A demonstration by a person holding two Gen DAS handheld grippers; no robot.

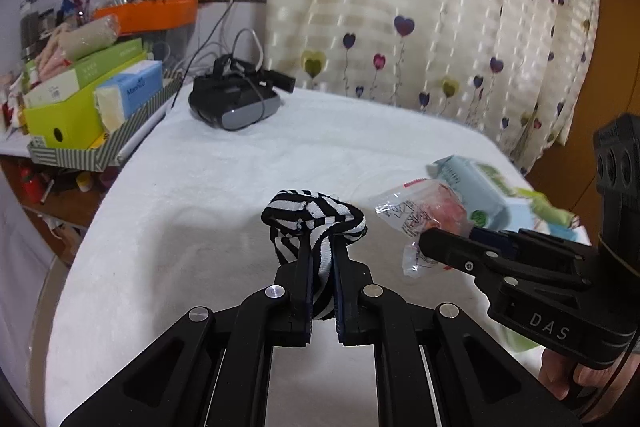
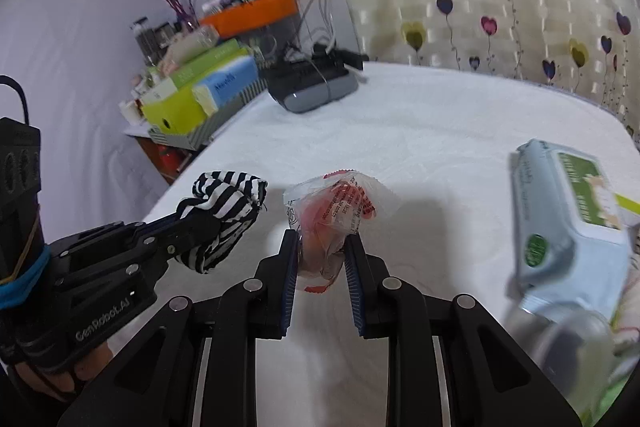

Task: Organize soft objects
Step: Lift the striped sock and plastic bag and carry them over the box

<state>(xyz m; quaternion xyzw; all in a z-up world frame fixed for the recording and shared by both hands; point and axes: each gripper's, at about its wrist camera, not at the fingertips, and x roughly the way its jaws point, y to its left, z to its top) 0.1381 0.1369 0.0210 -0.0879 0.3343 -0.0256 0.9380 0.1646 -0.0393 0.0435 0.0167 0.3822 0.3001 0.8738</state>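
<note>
My left gripper (image 1: 322, 247) is shut on a black-and-white striped cloth (image 1: 316, 217) and holds it above the white towel-covered table (image 1: 200, 219). The cloth bunches over the fingertips; it also shows in the right wrist view (image 2: 224, 211). My right gripper (image 2: 322, 239) is shut on a clear plastic packet with a pink-red soft item inside (image 2: 332, 211), also lifted off the table. In the left wrist view the packet (image 1: 424, 215) hangs at the right gripper's tip, just right of the cloth.
A pale blue wet-wipes pack (image 2: 568, 227) lies at the table's right edge. A black VR headset (image 1: 234, 99) with cables sits at the far end. A striped tray of boxes (image 1: 92, 107) stands at the left. A heart-patterned curtain (image 1: 440, 7) hangs behind.
</note>
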